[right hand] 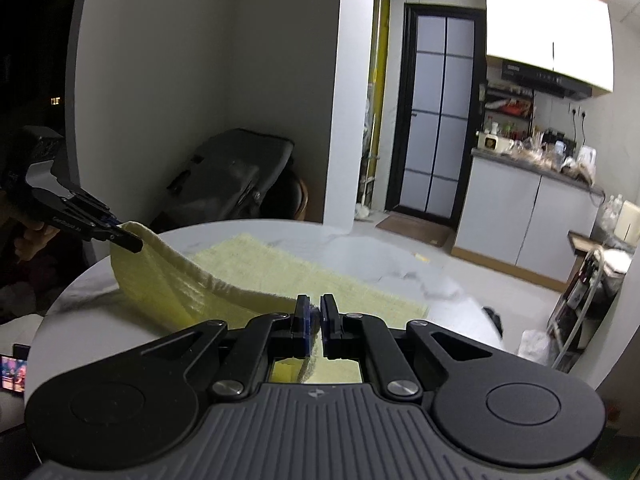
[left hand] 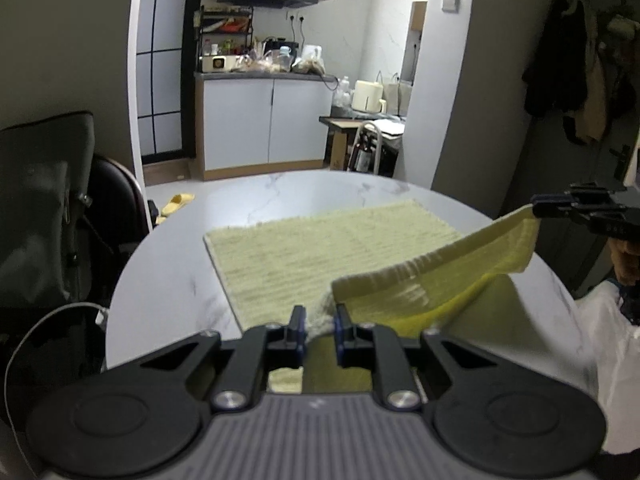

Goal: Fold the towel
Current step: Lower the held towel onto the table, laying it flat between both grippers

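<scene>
A pale yellow-green towel (left hand: 320,248) lies on a round white marble table (left hand: 180,280). Its near edge is lifted off the table and hangs between the two grippers. My left gripper (left hand: 319,318) is shut on one near corner of the towel. My right gripper (right hand: 316,312) is shut on the other near corner; it also shows at the right edge of the left wrist view (left hand: 538,205), holding the raised corner. In the right wrist view the left gripper (right hand: 128,240) pinches the lifted corner at the left, and the towel (right hand: 300,276) stretches flat across the table (right hand: 360,248).
A dark chair with a bag (left hand: 48,200) stands left of the table. A kitchen counter with white cabinets (left hand: 264,120) is beyond. A small wooden cart (left hand: 360,136) stands by the wall. Coats (left hand: 576,80) hang at the right. A yellow slipper (left hand: 176,204) lies on the floor.
</scene>
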